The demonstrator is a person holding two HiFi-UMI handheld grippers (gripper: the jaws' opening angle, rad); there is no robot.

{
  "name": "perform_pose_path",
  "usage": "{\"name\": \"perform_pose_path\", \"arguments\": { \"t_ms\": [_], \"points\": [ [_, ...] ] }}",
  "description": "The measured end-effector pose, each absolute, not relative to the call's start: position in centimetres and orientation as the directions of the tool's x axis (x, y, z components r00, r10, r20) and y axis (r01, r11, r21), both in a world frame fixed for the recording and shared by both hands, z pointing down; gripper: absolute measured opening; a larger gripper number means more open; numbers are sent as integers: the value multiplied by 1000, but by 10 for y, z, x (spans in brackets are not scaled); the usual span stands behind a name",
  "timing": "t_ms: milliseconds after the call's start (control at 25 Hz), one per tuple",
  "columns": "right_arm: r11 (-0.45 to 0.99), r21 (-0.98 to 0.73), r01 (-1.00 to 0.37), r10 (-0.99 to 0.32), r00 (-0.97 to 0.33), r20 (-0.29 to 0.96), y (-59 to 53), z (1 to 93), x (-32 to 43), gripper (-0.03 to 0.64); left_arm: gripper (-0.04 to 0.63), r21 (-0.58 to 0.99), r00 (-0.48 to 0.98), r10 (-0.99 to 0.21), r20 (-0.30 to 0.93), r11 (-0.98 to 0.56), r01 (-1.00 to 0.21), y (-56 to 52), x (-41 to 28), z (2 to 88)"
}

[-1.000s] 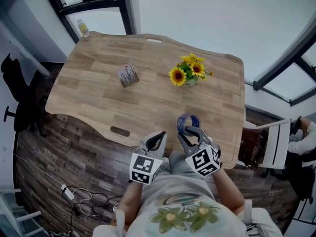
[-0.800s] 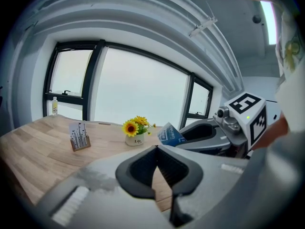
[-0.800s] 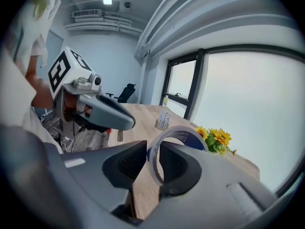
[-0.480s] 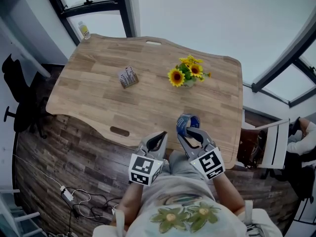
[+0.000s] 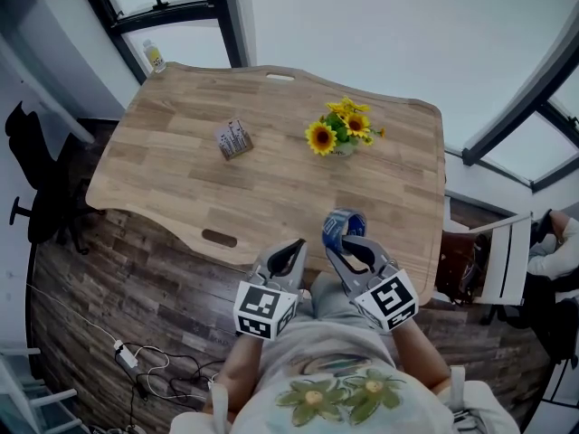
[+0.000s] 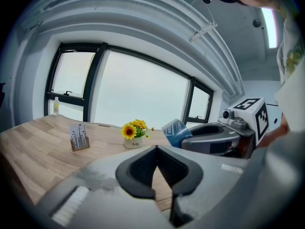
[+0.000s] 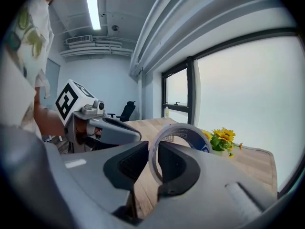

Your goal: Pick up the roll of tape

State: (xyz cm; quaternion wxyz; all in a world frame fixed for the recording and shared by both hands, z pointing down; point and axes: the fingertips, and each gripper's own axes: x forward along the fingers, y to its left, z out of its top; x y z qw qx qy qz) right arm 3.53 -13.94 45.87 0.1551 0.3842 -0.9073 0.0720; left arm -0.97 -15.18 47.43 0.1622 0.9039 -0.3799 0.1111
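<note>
The roll of tape (image 5: 343, 225), clear with a blue printed core, stands on edge just above the near right part of the wooden table (image 5: 226, 188). My right gripper (image 5: 349, 243) has the roll's wall between its pads, and its jaws are closing on it. In the right gripper view the roll of tape (image 7: 198, 142) rises out of the right gripper (image 7: 153, 147). My left gripper (image 5: 293, 250) hovers beside it at the table's near edge, shut on nothing. The left gripper view shows the left gripper (image 6: 156, 149) with its tips together and the roll of tape (image 6: 175, 131) to its right.
A pot of sunflowers (image 5: 340, 135) stands at the middle right of the table and a small card stand (image 5: 233, 139) at the middle left. A bottle (image 5: 155, 57) sits at the far left corner. A black chair (image 5: 36, 179) is at the left, a white chair (image 5: 502, 260) at the right.
My right gripper has rolled and lifted a little with the roll of tape in its jaws; its marker cube has shifted right. The left gripper has stayed in place.
</note>
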Motion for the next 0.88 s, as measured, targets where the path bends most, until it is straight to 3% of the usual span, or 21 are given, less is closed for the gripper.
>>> {"name": "perform_pose_path", "arguments": {
  "t_ms": [880],
  "points": [
    [691, -65, -720, -664, -667, 339, -122, 466, 39, 54, 5, 218, 690, -635, 348, -660, -718, -134, -2, 483]
  ]
}}
